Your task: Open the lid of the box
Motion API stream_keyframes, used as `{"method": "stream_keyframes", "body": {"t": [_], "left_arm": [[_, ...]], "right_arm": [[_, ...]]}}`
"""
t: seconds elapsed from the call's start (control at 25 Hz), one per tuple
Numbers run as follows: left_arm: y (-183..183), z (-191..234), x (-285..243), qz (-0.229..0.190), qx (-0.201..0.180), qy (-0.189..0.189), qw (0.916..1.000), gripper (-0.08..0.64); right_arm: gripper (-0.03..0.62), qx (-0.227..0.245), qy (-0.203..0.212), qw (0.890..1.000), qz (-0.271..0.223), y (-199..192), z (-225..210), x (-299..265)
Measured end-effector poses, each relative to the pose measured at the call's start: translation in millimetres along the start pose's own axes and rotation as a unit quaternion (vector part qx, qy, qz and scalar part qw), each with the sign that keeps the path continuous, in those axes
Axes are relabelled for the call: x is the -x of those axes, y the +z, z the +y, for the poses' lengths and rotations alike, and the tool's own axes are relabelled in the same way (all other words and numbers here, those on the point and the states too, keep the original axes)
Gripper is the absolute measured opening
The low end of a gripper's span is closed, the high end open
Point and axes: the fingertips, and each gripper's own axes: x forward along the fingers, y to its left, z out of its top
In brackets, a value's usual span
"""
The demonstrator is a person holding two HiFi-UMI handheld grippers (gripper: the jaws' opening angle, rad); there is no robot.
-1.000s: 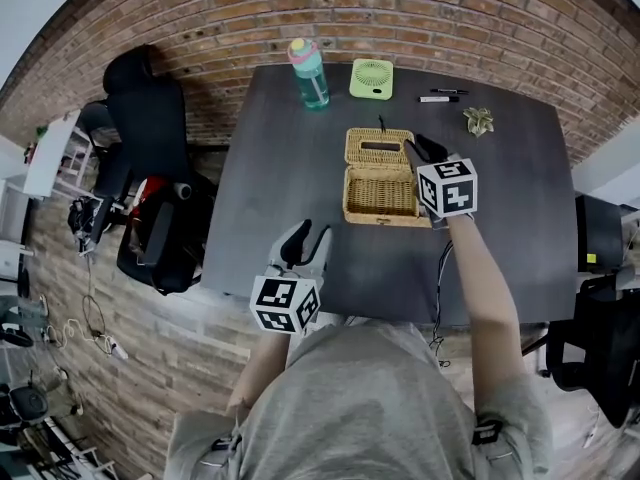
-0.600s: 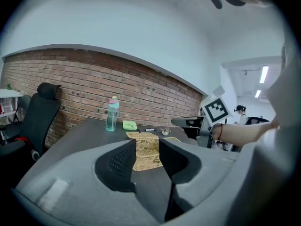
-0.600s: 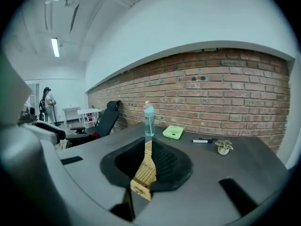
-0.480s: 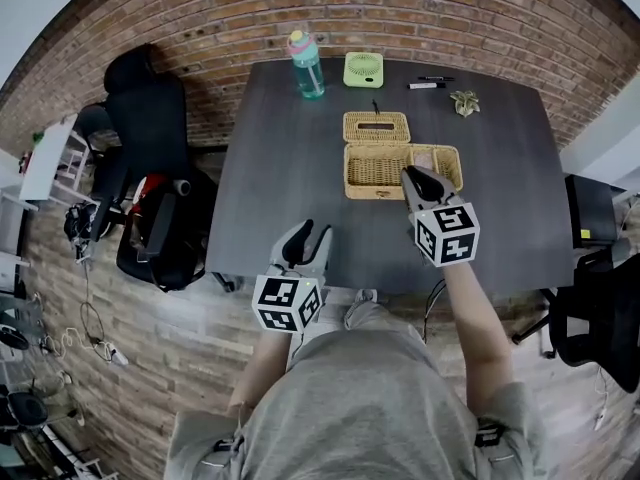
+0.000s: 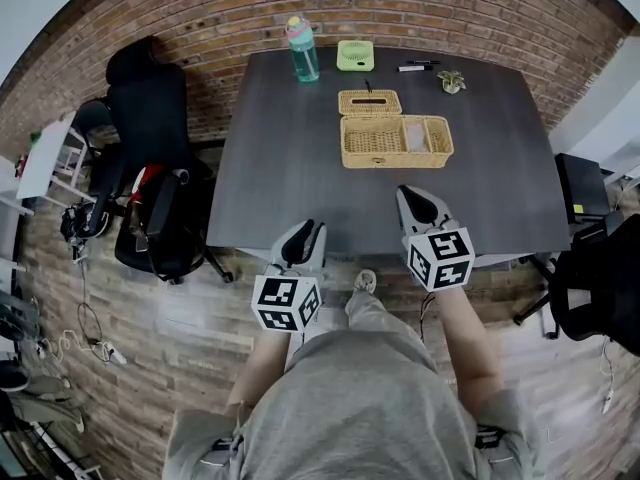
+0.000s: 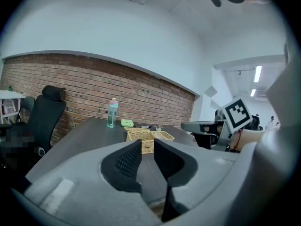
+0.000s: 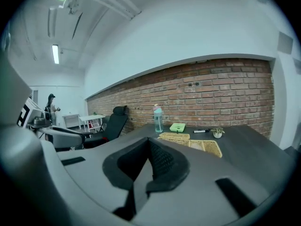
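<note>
The wicker box (image 5: 395, 140) stands at the middle back of the dark table (image 5: 290, 168), its lid (image 5: 369, 102) swung open and lying flat behind it. Both grippers hang at the table's near edge, well short of the box. My left gripper (image 5: 305, 231) has a narrow gap between its pads with nothing in it, and its jaws are closing. In its own view the left gripper (image 6: 147, 147) points at the box (image 6: 149, 136). My right gripper (image 5: 415, 201) is shut and empty; in its view the right gripper (image 7: 149, 150) has its pads together, with the box (image 7: 195, 144) far ahead.
Along the table's back edge stand a teal bottle (image 5: 301, 46), a green fan (image 5: 355, 54), a marker (image 5: 412, 67) and a small plant (image 5: 451, 81). A black office chair (image 5: 150, 128) is at the left and another chair (image 5: 600, 278) at the right.
My right gripper has drawn back from the box to the table's near edge. The head view has backed away from the table. The left gripper has stayed put.
</note>
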Motion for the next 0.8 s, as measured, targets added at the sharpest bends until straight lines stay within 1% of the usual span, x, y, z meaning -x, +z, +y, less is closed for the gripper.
{"method": "stream_keyframes", "body": {"t": [0.2,0.44,0.8], "left_arm": [[-13.9,-15.8,36.2,-0.003,-0.004,0.000,1.0000,0.063],[-28.6,-35.7,80.4,-0.008,-0.006,0.000,1.0000,0.044],[-44.4,-57.2,131.7,-0.008,-0.009,-0.002,0.9999,0.028]], "right_arm": [[0.003,-0.003,0.002,1.000,-0.013,-12.0,37.6,44.2],[0.003,-0.007,0.022,1.000,-0.020,-29.1,83.8,92.6],[0.003,0.014,0.029,0.999,-0.035,-40.9,128.8,144.6]]}}
